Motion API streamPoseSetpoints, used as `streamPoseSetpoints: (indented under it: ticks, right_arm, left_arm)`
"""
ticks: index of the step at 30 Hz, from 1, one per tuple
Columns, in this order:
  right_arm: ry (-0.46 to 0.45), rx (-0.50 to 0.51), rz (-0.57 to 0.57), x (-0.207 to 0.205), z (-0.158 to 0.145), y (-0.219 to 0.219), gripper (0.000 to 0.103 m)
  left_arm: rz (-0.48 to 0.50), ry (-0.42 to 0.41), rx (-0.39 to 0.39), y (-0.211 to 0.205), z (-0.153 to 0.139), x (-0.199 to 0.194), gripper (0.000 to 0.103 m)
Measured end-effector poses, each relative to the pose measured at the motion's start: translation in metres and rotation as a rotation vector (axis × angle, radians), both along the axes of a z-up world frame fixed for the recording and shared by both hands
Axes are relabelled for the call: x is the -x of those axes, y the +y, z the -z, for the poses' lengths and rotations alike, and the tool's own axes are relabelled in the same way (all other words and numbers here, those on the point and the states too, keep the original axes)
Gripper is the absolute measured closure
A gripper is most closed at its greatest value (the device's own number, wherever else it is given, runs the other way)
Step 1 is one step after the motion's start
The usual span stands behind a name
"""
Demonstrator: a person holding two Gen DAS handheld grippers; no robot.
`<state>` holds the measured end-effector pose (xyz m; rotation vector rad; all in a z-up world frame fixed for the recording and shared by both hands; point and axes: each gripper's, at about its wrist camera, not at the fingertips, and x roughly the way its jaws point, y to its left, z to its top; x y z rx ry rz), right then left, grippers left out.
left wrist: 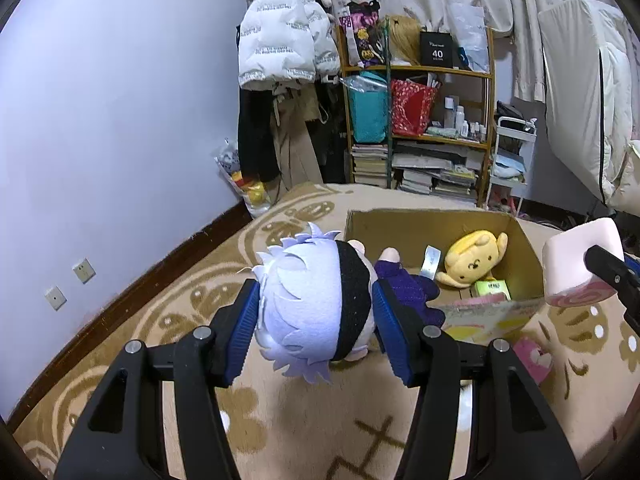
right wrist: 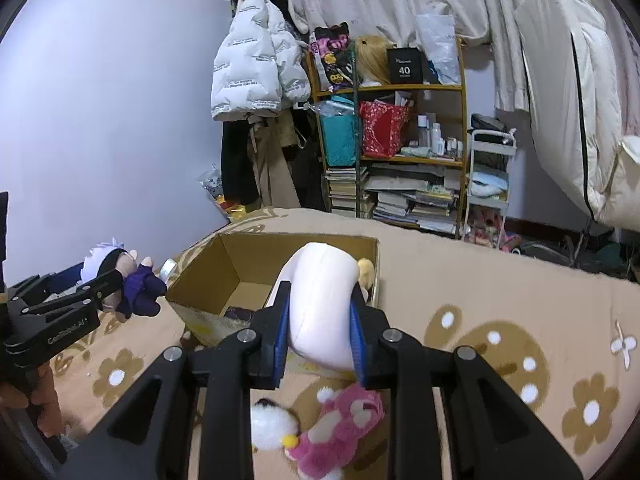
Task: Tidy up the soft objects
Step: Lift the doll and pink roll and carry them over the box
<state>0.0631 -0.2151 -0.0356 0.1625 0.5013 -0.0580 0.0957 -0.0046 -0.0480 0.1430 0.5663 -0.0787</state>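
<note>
Two tongs (left wrist: 316, 320) (right wrist: 320, 332), apparently gripping plushies.

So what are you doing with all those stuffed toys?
A person is tidying soft toys into a cardboard box on the carpet. The left gripper is clamped on a white-haired doll, the right gripper on a pale pink cushion. A yellow plush lies in the box; a pink plush waits on the carpet.
</note>
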Motion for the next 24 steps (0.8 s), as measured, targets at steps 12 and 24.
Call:
streamPoseSetpoints:
  ticks: [12, 24]
  right_arm:
    - [-0.012, 0.072, -0.021, -0.03, 0.002, 0.005, 0.076]
    - [-0.014, 0.091, -0.066, -0.056, 0.0, 0.001, 0.074]
  left_arm:
    - [0.038, -0.093, -0.06, -0.023, 0.001, -0.02, 0.047]
    - [0.102, -0.099, -0.102, -0.046, 0.003, -0.055, 0.047]
